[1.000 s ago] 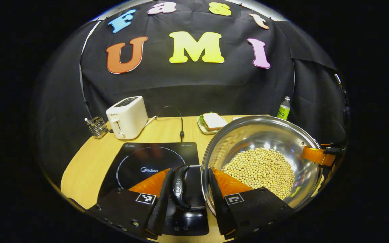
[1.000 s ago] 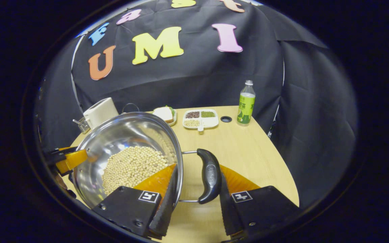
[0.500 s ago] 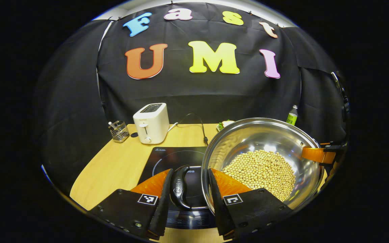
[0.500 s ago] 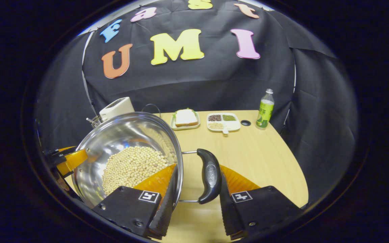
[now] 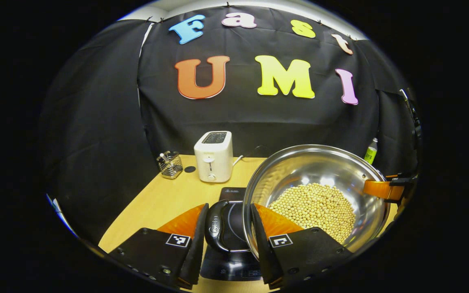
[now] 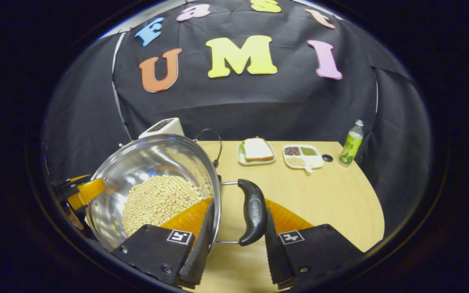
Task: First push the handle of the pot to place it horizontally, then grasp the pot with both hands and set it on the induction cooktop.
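Observation:
A steel pot half full of soybeans hangs above the table, held on both sides. My left gripper is shut on the pot: one finger presses its black left handle, the other sits inside the rim. Below that handle lies the black induction cooktop, partly hidden by the pot. In the right gripper view my right gripper clamps the pot the same way, against the black right handle. Each view shows the other gripper's orange finger at the pot's far rim.
A white toaster and a wire utensil holder stand at the back left of the wooden table. Farther right are a sandwich plate, a divided dish of grains and a green bottle.
Both grippers have carried the pot leftward across the table. The cooktop has slid under the pot, and the toaster now stands closer to centre in the left gripper view.

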{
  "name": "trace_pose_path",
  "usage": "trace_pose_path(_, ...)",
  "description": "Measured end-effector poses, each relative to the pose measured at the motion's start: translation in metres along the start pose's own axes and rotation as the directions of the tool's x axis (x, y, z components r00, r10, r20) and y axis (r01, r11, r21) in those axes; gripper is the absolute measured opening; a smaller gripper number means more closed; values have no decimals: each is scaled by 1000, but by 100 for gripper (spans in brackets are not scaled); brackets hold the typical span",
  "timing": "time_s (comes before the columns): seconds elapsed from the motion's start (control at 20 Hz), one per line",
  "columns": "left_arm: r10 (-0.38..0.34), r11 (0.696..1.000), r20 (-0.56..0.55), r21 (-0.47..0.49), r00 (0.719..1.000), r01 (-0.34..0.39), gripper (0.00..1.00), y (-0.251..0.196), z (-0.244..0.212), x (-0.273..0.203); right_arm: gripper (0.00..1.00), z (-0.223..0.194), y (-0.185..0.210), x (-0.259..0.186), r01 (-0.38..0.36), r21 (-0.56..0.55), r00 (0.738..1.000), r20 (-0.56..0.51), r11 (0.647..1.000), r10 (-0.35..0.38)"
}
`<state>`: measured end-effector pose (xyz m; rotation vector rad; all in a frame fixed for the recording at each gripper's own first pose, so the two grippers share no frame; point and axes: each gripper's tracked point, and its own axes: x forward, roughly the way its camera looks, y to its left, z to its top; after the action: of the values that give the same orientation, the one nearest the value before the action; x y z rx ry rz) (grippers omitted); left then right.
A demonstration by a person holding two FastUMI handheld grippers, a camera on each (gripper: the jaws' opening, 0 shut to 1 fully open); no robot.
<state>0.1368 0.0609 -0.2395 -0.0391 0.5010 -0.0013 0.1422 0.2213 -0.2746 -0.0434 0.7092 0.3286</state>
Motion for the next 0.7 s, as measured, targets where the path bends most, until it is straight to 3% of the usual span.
trace_pose_path(0.35,41,999,-20,-11,999,-42,55,33,2,45,64,17,33,57,-26,6,1000,-13,1000,26)
trace_pose_path(0.7,52,998,-33,24,998,-51,55,41,-14,91,63,-2,40,106,-15,48,998,-65,999,18)
